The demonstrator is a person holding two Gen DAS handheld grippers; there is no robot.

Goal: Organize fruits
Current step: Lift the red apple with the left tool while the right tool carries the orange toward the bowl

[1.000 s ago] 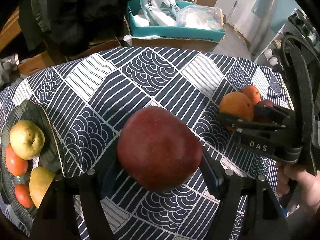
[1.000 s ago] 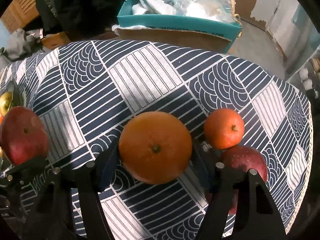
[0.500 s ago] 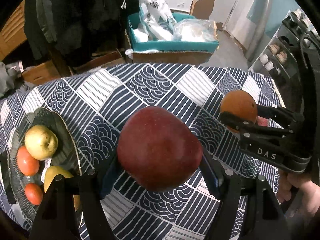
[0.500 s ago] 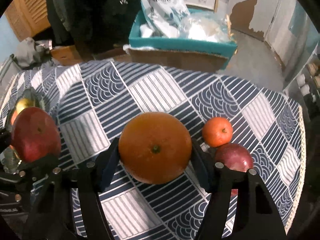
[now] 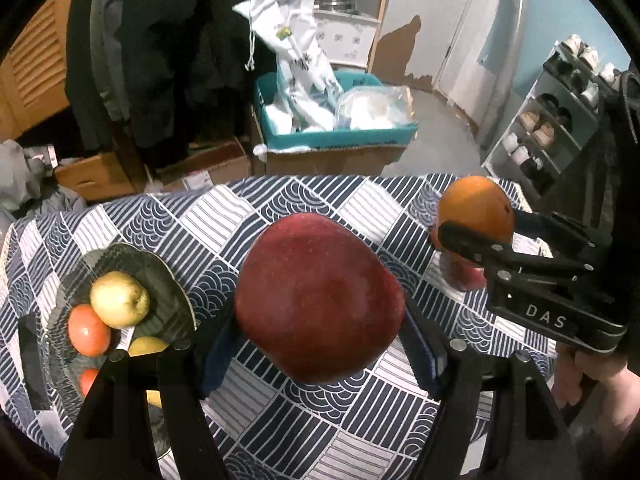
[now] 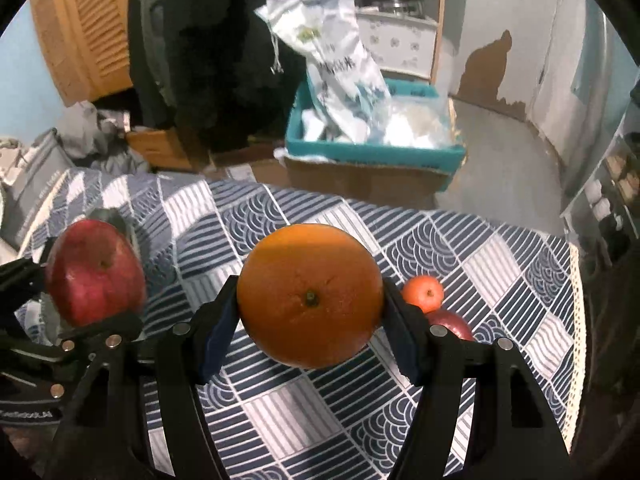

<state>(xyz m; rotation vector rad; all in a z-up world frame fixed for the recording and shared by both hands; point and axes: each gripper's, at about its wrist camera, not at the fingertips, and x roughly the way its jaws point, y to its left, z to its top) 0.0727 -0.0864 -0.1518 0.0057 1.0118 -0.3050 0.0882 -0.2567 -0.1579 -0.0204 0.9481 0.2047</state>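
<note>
Apple (image 5: 318,300) and orange (image 6: 310,294) had both risen clear of the counter (image 5: 280,216) — left fingers (image 5: 216,344) clamped on the apple, right fingers (image 6: 218,334) on the orange; dish (image 5: 160,280) likely next.

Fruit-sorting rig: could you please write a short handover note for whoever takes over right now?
Left gripper: shut on a red apple, held above the tablecloth.
Right gripper: shut on a large orange, also off the table.
Dark plate, at the left of the table: already holds a yellow-green apple, a tomato-red fruit and a few more, partly hidden.
Still on the cloth at the right: a small mandarin and a second red apple, touching.
Left to do: probably set down both held fruits, then collect those two.
</note>
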